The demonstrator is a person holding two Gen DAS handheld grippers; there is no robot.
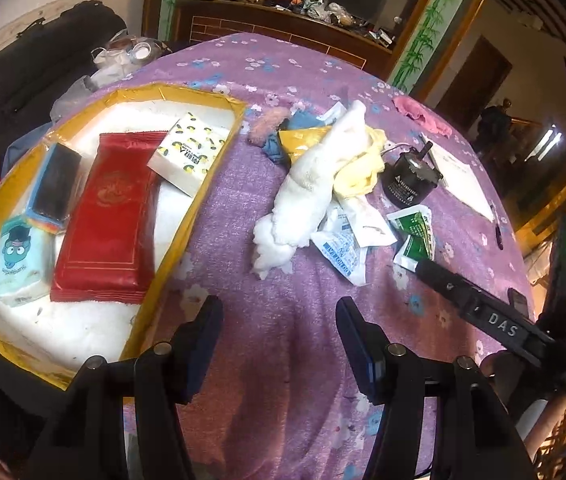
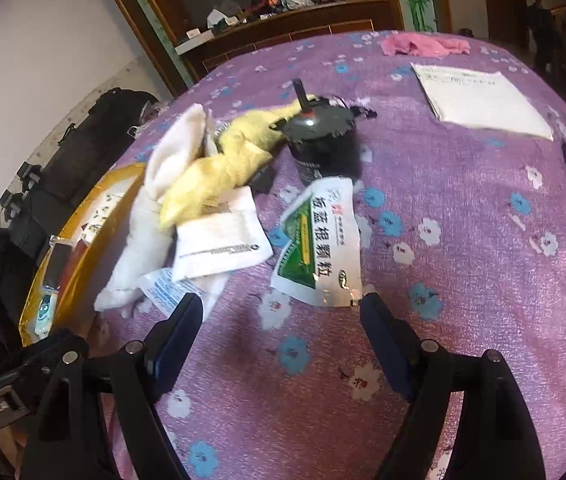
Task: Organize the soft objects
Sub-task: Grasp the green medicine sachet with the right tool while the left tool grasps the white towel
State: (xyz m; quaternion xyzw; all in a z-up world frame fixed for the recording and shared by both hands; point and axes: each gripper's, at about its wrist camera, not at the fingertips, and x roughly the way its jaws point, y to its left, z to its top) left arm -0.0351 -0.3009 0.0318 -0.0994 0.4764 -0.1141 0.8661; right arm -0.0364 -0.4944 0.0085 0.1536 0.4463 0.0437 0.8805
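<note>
Left wrist: empty left gripper (image 1: 279,320)

Both fisheye views looked steeply down from close above the counter (image 1: 283,208), each along its own tool. The left view faced the gold tray (image 1: 187,216) and the white towel (image 1: 307,184). The right view shared that towel (image 2: 151,224), the green sachet (image 2: 315,248) and the black canister (image 2: 319,140).

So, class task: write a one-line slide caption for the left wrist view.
Open left claw above purple floral tablecloth, beside gold-rimmed tray holding red packet.
</note>
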